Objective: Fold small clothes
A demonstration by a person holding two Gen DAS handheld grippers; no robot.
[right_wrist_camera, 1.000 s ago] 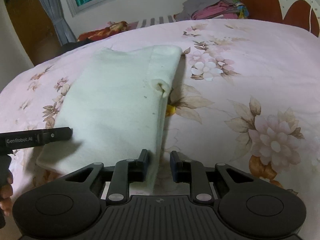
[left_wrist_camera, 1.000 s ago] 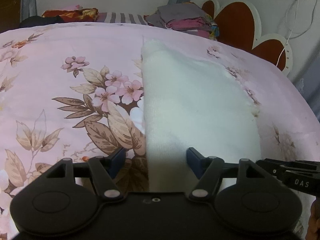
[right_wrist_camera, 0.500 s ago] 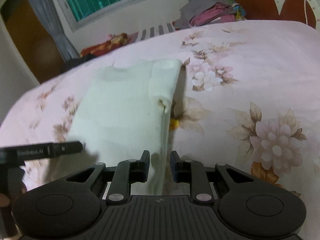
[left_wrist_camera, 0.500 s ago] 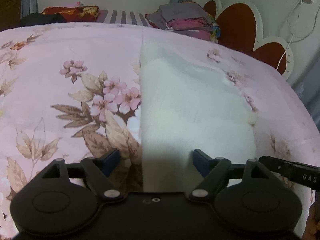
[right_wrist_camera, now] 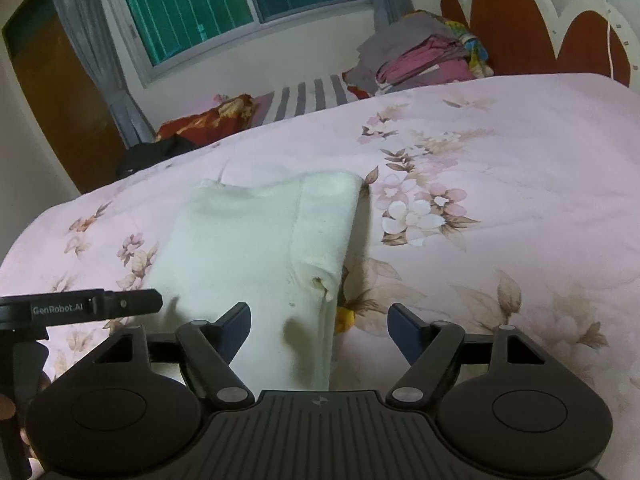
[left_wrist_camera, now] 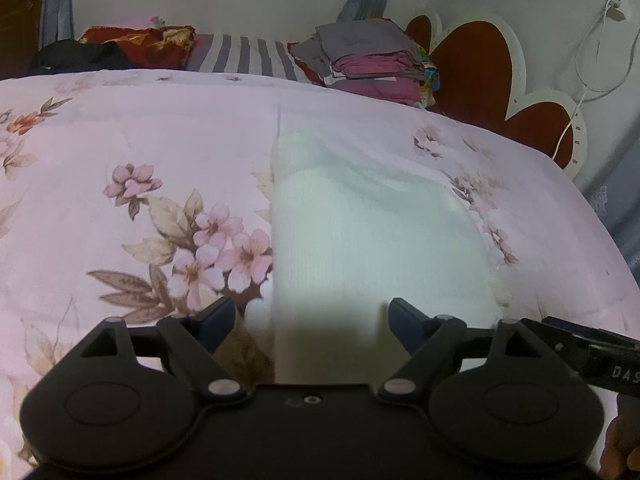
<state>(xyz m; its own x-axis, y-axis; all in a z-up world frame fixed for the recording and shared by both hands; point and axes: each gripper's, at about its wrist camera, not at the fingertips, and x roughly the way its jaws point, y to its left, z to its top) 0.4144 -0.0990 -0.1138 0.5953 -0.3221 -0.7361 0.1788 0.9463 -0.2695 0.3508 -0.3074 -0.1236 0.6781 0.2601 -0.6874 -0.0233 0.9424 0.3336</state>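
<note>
A small white knit garment (left_wrist_camera: 376,236) lies folded lengthwise on the pink floral bedspread (left_wrist_camera: 140,152). It also shows in the right wrist view (right_wrist_camera: 256,248), with a small hole near its right fold. My left gripper (left_wrist_camera: 310,316) is open and empty, its fingers astride the garment's near left edge. My right gripper (right_wrist_camera: 320,320) is open and empty over the garment's near right edge. Each gripper's side shows in the other's view, the right one (left_wrist_camera: 592,356) and the left one (right_wrist_camera: 88,306).
A stack of folded clothes (left_wrist_camera: 372,62) sits at the head of the bed beside a red and white headboard (left_wrist_camera: 500,84). A striped pillow (left_wrist_camera: 244,54) and red cloth (left_wrist_camera: 148,42) lie at the far edge. A window (right_wrist_camera: 240,12) is behind.
My right gripper has opened and let go of the garment's folded edge. Both grippers have drawn back a little from the garment, which lies flat.
</note>
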